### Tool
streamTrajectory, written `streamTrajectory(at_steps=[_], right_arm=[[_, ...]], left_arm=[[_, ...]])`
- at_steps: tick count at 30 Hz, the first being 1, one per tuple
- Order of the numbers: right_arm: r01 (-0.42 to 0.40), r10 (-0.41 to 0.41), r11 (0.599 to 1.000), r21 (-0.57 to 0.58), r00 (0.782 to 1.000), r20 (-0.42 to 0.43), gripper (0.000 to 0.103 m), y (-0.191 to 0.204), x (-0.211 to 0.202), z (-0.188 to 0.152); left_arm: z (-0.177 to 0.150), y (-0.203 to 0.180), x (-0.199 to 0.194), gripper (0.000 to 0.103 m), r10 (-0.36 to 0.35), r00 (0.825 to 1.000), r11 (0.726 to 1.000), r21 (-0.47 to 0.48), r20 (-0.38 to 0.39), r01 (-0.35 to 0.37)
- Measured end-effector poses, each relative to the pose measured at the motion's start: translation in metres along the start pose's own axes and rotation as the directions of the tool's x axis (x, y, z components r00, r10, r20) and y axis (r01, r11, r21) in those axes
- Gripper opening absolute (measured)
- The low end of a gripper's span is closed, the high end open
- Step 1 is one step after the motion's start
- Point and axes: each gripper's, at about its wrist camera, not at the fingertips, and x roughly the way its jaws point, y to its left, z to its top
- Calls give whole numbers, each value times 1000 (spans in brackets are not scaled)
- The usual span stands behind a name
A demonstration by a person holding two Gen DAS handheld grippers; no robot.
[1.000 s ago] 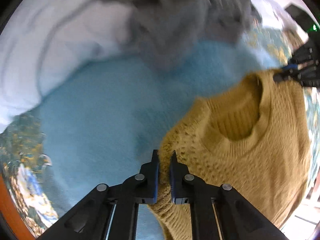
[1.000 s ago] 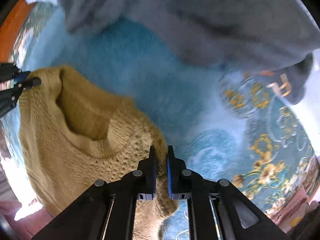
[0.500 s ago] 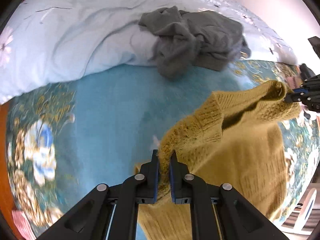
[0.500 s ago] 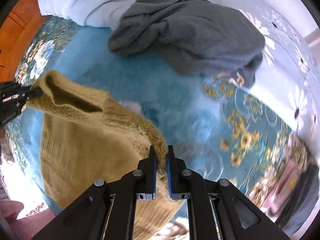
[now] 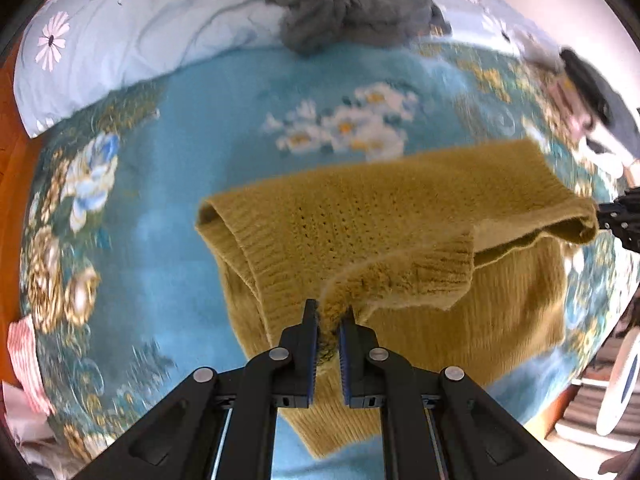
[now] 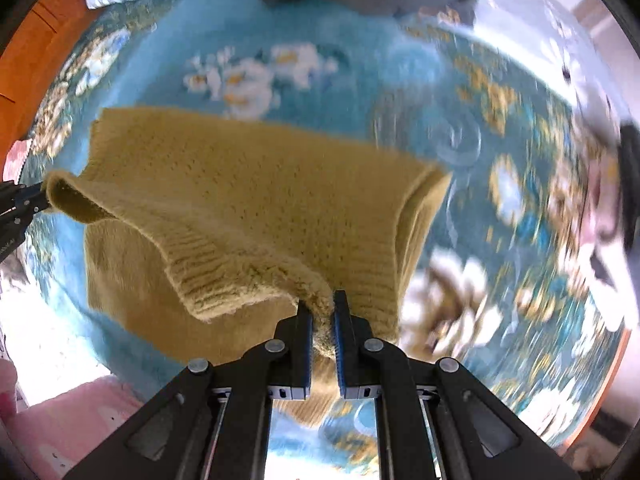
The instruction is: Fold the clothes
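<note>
Left wrist view: the left gripper (image 5: 328, 322) has its fingers clenched on a shoulder of the mustard sweater (image 5: 360, 216), which hangs above the blue floral bed (image 5: 160, 184); a second ago it lay bunched nearer the grey garment (image 5: 352, 8).

Right wrist view: the right gripper (image 6: 319, 308) pinches the sweater's other shoulder; the bed looks blurred.

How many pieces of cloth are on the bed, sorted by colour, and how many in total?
Mustard yellow: 1, the sweater, held up by the left gripper and the right gripper.
Grey: 1, the crumpled garment.
Pale blue: 1, the quilt.
Red and white: 1, the cloth at the bed's edge.
Total: 4
</note>
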Motion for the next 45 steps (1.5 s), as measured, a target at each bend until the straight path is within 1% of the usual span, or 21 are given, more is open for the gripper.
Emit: streamTrajectory(at_steps=[6,10,14,16,19,22,23,24,25,26,27,29,30,31,33,34,36,38,41,43,45], right_arm=[[-48,50,998,49,998,-33,9,10,22,-50],[-35,35,999,11,999,-31,10,23,27,-67],[-25,26,999,33,1000,-7,25,18,20,-78],[-20,19,997,76,1000,7,27,8,16,-83],[-15,12,984,176,1000,21,30,-13,13,-92],[-55,48,948,315,998,31,33,-41,12,-99],[-69,59,936,346,998,39,35,-48,11,-98],[-94,81,917,388,995,51,38,-57,11,-97],[-126,108,892,434,992,65,40,-66,12,-95],[-156,134,865,476,988,80,46,-74,13,-92],[-200,170,824,530,980,105,51,-84,15,-87],[-268,216,732,626,963,159,53,-101,19,-77],[-296,232,683,668,955,186,54,-109,22,-72],[-327,249,618,715,944,216,54,-119,26,-66],[-368,271,510,778,926,261,54,-134,35,-57],[-383,274,457,803,919,283,54,-141,39,-51],[-390,266,396,832,915,302,54,-152,44,-39],[-378,270,360,853,917,292,54,-161,52,-25],[-350,292,349,869,922,254,54,-168,67,-7],[-332,301,355,874,926,230,54,-172,76,3],[-338,321,342,877,919,229,54,-173,83,11]], left_arm=[[-42,-14,6,10,59,997,998,-30,-50,-61],[-63,-10,17,13,66,990,995,-70,-127,-75],[-80,1,15,21,57,984,987,-136,-168,-80],[-87,11,8,21,62,984,978,-187,-168,-94],[-95,34,-4,24,51,986,949,-300,-156,-96],[-87,64,-8,27,19,990,913,-401,-141,-74],[-82,74,-7,28,4,991,899,-434,-134,-63],[-73,88,-6,30,-25,992,875,-483,-123,-38],[-64,100,-4,32,-60,993,846,-533,-105,-5],[-55,111,-2,38,-94,992,817,-576,-84,29],[-44,125,3,46,-137,989,771,-633,-55,71],[-25,149,14,53,-211,977,666,-731,1,145],[-16,162,22,54,-242,970,604,-777,31,176],[-8,172,29,54,-264,963,548,-813,56,198],[6,186,49,56,-312,946,457,-860,84,227],[13,191,62,56,-339,938,430,-874,76,226],[25,195,83,56,-371,928,422,-883,39,206],[34,193,99,56,-394,919,436,-880,0,187],[39,187,114,56,-428,903,447,-878,-39,174],[39,184,122,56,-470,882,424,-885,-35,190],[38,183,125,54,-499,866,399,-893,-23,206]])
